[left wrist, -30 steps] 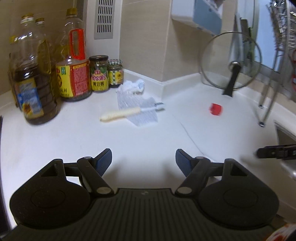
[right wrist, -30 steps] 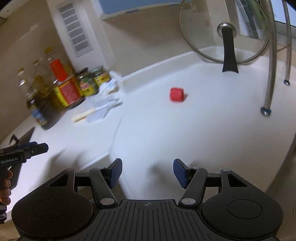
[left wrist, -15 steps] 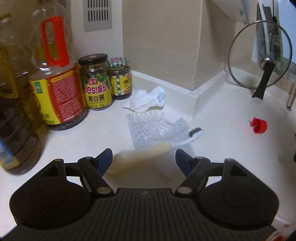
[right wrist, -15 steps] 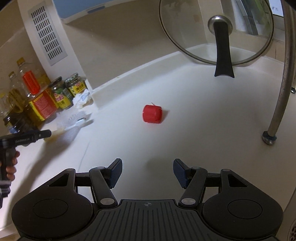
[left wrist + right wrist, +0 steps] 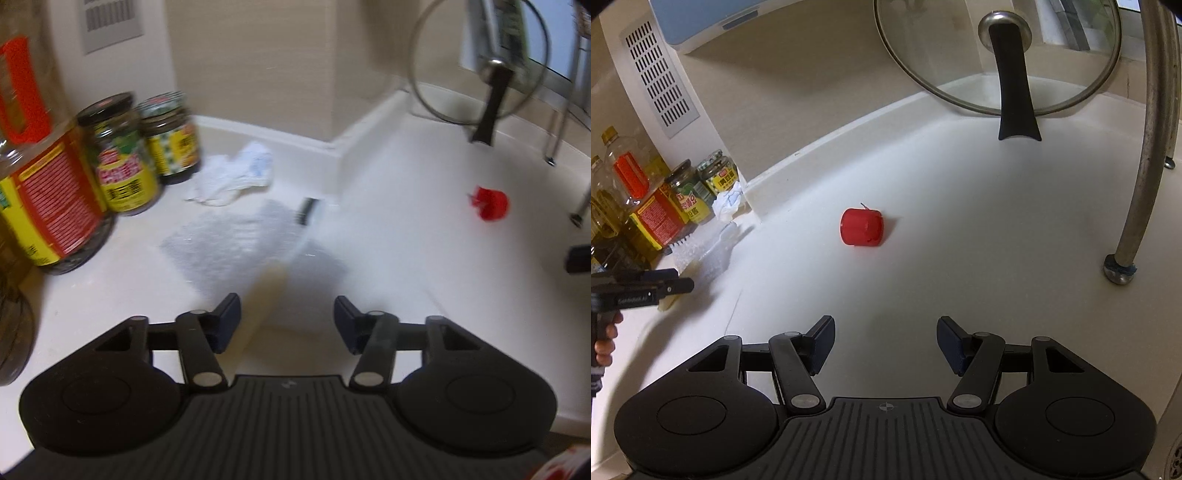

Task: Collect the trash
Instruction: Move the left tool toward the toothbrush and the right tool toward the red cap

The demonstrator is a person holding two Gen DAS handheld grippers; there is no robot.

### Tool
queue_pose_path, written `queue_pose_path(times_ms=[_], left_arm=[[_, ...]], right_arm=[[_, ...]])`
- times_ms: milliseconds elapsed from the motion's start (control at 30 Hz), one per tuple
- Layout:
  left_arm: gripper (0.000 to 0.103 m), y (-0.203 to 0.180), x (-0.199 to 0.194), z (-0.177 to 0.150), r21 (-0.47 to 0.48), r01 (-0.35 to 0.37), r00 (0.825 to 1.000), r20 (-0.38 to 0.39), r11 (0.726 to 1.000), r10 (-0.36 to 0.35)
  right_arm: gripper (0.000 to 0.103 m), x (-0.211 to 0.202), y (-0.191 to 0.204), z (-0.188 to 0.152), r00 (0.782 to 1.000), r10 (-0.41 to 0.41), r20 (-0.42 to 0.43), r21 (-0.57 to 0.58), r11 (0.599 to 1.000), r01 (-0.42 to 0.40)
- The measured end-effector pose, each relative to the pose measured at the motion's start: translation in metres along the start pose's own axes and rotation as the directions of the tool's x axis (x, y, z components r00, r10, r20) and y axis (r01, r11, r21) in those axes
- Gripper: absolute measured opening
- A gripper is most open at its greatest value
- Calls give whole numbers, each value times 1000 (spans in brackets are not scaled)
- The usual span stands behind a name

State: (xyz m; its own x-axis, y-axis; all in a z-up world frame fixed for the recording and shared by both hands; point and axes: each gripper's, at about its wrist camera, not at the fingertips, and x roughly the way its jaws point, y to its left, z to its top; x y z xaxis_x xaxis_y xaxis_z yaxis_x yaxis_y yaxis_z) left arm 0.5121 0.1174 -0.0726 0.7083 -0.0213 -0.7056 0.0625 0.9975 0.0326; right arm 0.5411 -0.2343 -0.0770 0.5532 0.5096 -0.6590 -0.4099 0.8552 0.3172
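Now our left gripper (image 5: 287,320) holds its jaws wide over the brush (image 5: 275,275), whose pale handle lies between them; our right gripper (image 5: 885,345), jaws equally wide and empty, faces the red cap (image 5: 861,226) on the bench (image 5: 979,221).

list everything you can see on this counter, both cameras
bottle cap: 1, red, mid-counter, alone
crumpled tissue: 1, white, by the jars
bubble wrap: 1 sheet, clear, flat, under the toothbrush
toothbrush: 1, cream handle, on the wrap
jars: 2, dark lids, yellow labels, by the wall
oil bottles: several, yellowish, far left
pan lid: 1, glass, black handle, leaning at back
rack leg: metal, right
counter: white
left gripper: open, over toothbrush handle
right gripper: open, facing cap
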Motion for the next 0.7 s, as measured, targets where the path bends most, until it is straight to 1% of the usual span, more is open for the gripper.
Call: queue_pose_path(times_ms=[67,100,167,233,300,400,467,567,700], left_arm=[[30,-8,0,-1,-14,40,999,-27,999,-40],[27,-11,2,-3,-16,36,999,-38,999,-37],[27,-16,3,-7,-3,-4,999,-41,1000,4],[27,-12,0,-8,-19,-17,999,-31,1000,17],[27,-6,-6,-4,-33,-28,1000,-7,999,28],[27,4,-11,6,-35,-64,998,20,997,65],[27,10,-8,12,-33,-78,997,14,996,79],[27,13,6,17,-23,-81,997,-18,996,80],[28,11,23,17,0,-98,994,-48,995,98]], right_arm=[[61,2,1,0,1000,5,-1,1,1000,-5],[61,3,2,0,1000,8,-3,1,1000,-8],[61,4,3,0,1000,17,-6,-1,1000,-17],[61,3,5,0,1000,24,-5,-5,1000,-24],[61,3,5,0,1000,28,-4,-5,1000,-28],[61,5,4,0,999,32,-6,-1,999,-32],[61,6,4,-1,1000,30,-8,-1,1000,-30],[61,7,3,-1,1000,29,-10,5,1000,-29],[61,6,1,2,1000,20,2,6,1000,-20]])
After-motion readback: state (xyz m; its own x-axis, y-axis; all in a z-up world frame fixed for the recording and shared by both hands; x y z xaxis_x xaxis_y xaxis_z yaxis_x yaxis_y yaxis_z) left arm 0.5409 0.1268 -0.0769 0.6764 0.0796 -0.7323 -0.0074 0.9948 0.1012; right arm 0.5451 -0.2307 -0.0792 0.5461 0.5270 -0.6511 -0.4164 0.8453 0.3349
